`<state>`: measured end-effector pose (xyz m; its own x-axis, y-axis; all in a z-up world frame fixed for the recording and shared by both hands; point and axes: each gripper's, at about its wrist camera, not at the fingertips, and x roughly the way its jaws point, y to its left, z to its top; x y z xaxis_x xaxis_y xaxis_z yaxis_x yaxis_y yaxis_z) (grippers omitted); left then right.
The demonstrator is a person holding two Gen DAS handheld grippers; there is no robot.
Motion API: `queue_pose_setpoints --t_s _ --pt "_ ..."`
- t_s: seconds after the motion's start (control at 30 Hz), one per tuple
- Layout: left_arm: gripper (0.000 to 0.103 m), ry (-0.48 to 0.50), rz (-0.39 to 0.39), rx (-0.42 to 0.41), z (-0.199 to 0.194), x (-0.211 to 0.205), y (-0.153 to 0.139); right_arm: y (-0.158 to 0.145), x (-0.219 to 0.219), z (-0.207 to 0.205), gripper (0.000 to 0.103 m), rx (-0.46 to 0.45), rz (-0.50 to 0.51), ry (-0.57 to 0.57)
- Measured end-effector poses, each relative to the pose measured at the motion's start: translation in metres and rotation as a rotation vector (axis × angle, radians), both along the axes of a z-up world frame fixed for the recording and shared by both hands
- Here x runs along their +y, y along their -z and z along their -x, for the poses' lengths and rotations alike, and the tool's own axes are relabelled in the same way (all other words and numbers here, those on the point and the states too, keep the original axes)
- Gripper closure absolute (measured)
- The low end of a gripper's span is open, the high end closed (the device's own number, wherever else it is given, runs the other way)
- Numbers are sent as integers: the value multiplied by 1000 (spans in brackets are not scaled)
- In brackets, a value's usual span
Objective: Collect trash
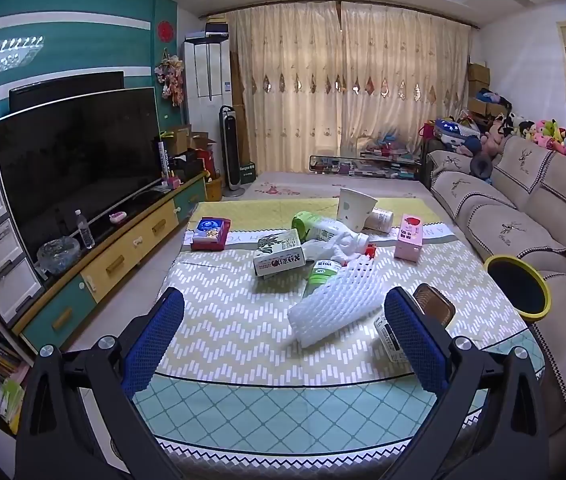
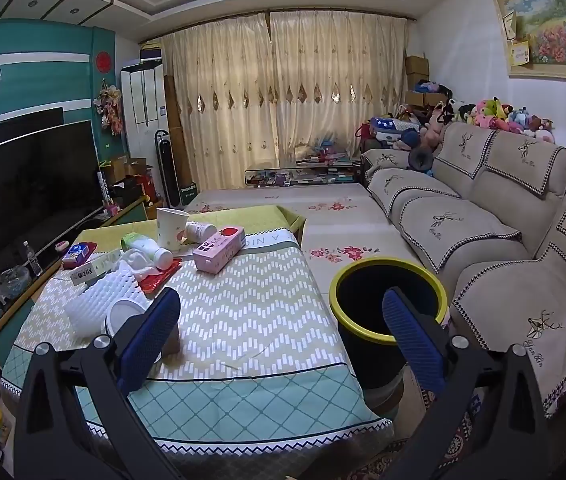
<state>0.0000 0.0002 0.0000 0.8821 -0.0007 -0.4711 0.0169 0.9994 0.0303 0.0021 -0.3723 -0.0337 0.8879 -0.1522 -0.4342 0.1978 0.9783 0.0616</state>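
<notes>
Trash lies on the cloth-covered table (image 1: 219, 320): a white foam net sleeve (image 1: 335, 304), a green and white bottle (image 1: 319, 228), a milk carton (image 1: 279, 256), a pink carton (image 1: 409, 236), a paper cup (image 1: 355, 208) and a red packet (image 1: 211, 232). A black bin with a yellow rim (image 2: 387, 300) stands on the floor to the table's right. My left gripper (image 1: 283, 340) is open and empty above the table's near part, just short of the foam sleeve. My right gripper (image 2: 283, 336) is open and empty, hovering over the table's right edge beside the bin.
A beige sofa (image 2: 483, 216) runs along the right, close behind the bin. A TV (image 1: 79, 160) on a low cabinet (image 1: 131, 256) lines the left. A small brown-lidded tub (image 1: 435, 308) sits by my left gripper's right finger. Floor mats lie beyond the table.
</notes>
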Motion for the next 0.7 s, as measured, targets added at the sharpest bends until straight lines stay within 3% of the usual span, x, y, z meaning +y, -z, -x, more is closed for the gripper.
queue_pose_setpoints --t_s 0.7 --pt "4 11 -2 19 1 -3 0 6 -4 -4 6 20 -30 -3"
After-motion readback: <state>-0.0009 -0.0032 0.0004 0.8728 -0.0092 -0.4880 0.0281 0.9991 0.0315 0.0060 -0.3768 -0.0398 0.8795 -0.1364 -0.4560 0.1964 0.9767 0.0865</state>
